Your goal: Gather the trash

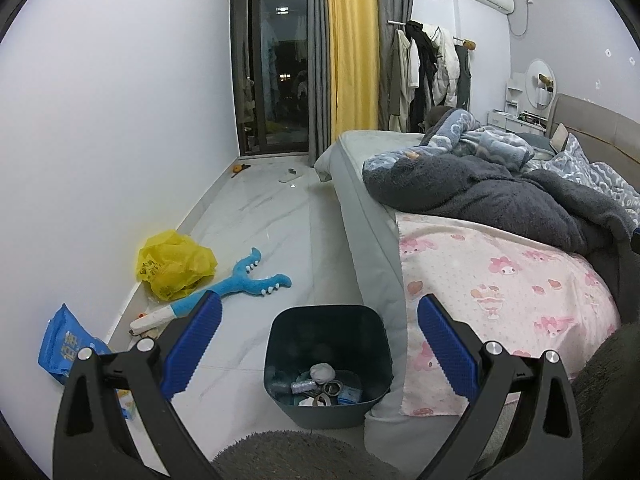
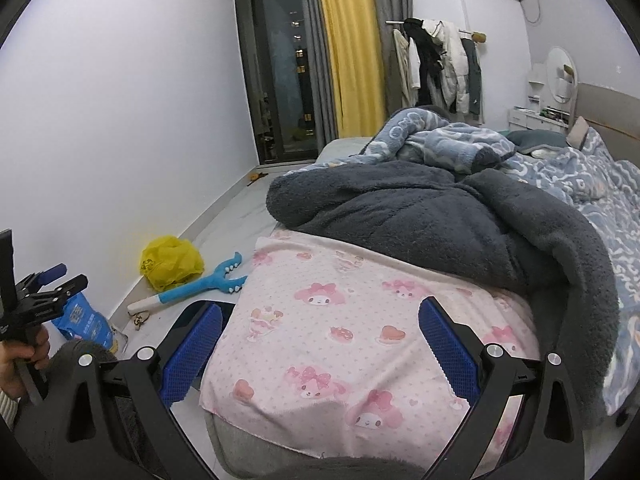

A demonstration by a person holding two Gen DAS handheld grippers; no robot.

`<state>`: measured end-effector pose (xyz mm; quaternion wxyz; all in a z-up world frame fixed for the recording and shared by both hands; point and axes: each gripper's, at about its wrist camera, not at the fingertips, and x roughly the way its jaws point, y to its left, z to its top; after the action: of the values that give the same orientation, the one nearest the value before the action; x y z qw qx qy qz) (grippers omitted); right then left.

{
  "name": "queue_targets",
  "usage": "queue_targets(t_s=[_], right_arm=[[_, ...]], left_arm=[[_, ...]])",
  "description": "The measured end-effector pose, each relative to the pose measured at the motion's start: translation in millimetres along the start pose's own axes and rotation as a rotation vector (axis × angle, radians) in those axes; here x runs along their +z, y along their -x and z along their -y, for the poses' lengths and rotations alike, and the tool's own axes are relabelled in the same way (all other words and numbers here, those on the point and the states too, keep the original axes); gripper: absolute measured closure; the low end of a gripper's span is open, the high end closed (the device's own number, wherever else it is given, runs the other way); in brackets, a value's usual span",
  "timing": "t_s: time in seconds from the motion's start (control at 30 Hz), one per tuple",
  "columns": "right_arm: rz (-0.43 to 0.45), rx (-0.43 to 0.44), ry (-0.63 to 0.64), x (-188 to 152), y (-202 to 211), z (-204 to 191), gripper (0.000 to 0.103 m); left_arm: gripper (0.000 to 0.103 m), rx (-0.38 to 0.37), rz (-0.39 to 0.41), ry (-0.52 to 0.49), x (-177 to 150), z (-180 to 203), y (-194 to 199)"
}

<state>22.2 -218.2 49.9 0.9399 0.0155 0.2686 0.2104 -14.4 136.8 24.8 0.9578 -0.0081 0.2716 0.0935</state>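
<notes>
The left hand-held gripper [image 1: 318, 344] hangs spread wide and empty, with the dark bin [image 1: 327, 364] straight ahead of it and just below, standing on the floor [image 1: 264, 216] against the side of the bed [image 1: 372, 240]. The bin already holds several bits of rubbish, among them a crumpled wad and what look like tape rolls. Ahead and to the left of this gripper, against the wall, lie a yellow plastic bag [image 1: 176, 264], a blue plush toy [image 1: 240, 280] and, nearer and further left, a blue packet [image 1: 66, 344].

The right hand-held gripper [image 2: 320, 340] is also wide and holds nothing; it points over the pink sheet [image 2: 352, 340], with a grey blanket [image 2: 440, 224] heaped beyond it.

The step in hand looks like choosing the next piece between drops. The next move probably calls for swinging the left gripper left and down to the blue packet or the yellow bag, closing on a loose fold, then carrying it back over the bin.
</notes>
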Motion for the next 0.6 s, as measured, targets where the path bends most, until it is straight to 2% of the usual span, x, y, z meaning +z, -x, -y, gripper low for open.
queue_targets(t_s=[0.6], right_arm=[[0.001, -0.006, 0.001, -0.4, 3.7, 2.1, 0.003]], left_arm=[[0.003, -0.006, -0.003, 0.023, 0.9, -3.2, 0.9]])
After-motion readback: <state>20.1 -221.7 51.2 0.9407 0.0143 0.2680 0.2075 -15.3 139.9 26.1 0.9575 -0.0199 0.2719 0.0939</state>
